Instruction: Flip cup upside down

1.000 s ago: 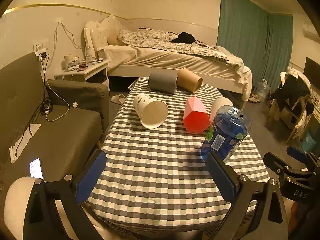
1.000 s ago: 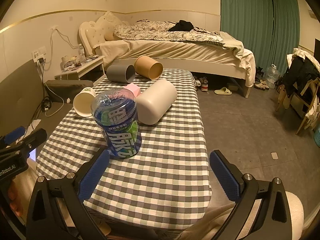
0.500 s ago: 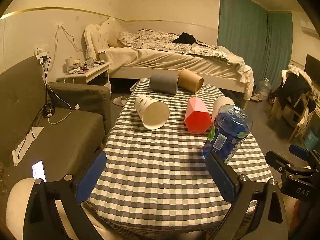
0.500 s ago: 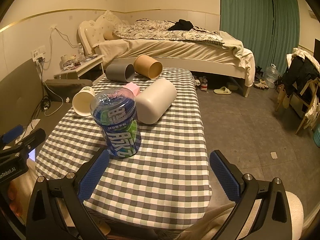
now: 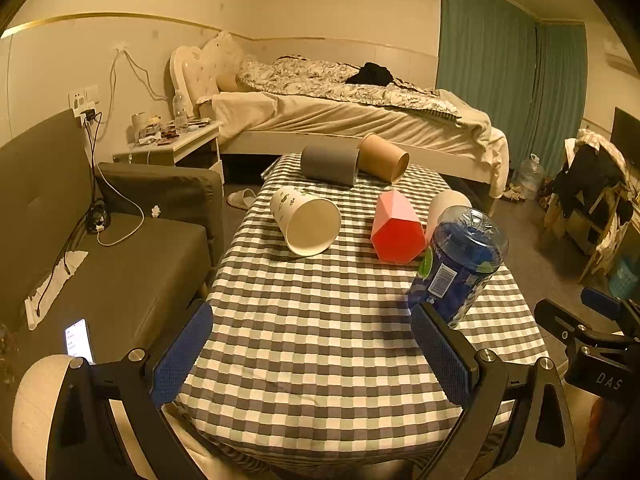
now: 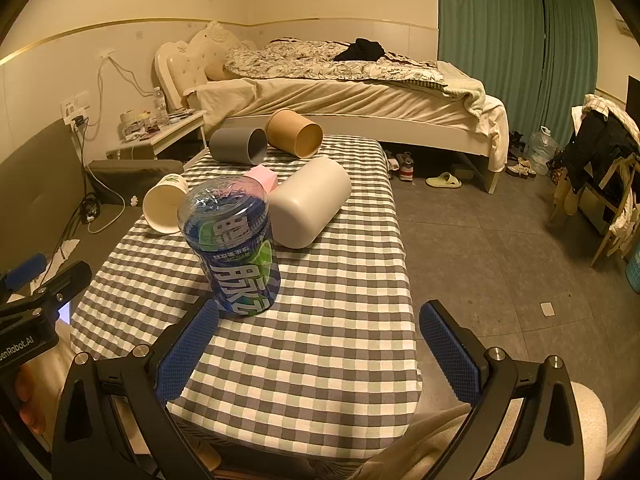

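A blue clear plastic cup (image 5: 456,264) (image 6: 234,246) stands bottom-up on the checked table (image 5: 320,340). Several cups lie on their sides: a white paper cup (image 5: 306,220) (image 6: 164,204), a red faceted cup (image 5: 396,228), a cream cup (image 6: 310,208) (image 5: 444,208), a grey cup (image 5: 330,164) (image 6: 240,145) and a brown cup (image 5: 384,157) (image 6: 294,133). My left gripper (image 5: 312,354) is open and empty over the table's near edge. My right gripper (image 6: 318,350) is open and empty, just in front of the blue cup.
A dark sofa (image 5: 100,264) with a lit phone (image 5: 78,340) stands left of the table. A bed (image 5: 352,120) and a nightstand (image 5: 172,148) lie behind. A chair with clothes (image 6: 600,168) stands at the right. Shoes (image 6: 442,180) lie on the floor.
Both grippers have drifted slightly; the view shifts a little. No cup has moved.
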Demonstrator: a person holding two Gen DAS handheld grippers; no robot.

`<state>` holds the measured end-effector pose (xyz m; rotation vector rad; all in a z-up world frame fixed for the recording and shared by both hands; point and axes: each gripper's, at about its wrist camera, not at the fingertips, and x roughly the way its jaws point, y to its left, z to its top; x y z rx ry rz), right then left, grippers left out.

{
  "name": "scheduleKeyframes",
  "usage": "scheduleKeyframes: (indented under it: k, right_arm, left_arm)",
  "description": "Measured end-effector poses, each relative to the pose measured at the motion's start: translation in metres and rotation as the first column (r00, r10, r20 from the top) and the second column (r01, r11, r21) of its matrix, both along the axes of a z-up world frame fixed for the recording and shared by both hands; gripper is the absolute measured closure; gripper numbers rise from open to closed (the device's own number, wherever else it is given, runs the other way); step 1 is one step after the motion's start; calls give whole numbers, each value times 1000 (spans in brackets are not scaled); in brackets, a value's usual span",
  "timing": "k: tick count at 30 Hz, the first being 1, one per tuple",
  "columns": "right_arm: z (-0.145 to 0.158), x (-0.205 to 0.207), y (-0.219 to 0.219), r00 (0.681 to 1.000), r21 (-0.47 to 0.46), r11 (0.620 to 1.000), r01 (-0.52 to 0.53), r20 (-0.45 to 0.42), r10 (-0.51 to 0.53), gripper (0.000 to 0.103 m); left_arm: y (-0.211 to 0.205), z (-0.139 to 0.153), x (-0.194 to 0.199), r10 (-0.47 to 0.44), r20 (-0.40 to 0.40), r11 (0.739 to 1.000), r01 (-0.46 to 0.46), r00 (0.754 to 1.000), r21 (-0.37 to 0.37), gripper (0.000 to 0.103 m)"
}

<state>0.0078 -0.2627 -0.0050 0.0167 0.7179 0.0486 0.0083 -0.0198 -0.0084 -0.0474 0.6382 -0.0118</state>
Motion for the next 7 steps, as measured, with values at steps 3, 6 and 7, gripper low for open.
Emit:
scheduleKeyframes:
  k: [3, 6, 7]
  right_arm:
    - [0, 0, 0, 1000, -2, 1000, -2, -1, 2, 2]
    - [0, 0, 0, 1000, -2, 1000, -2, 0, 2, 2]
    - [0, 0, 0, 1000, -2, 1000, -2, 0, 2, 2]
  left_arm:
    - [0, 0, 0, 0, 1, 1000, 0, 1000, 0, 1]
    - [1, -1, -1, 1, 4, 1000, -1, 1000, 2, 1]
    - [1, -1, -1, 2, 3, 1000, -2, 1000, 2, 1]
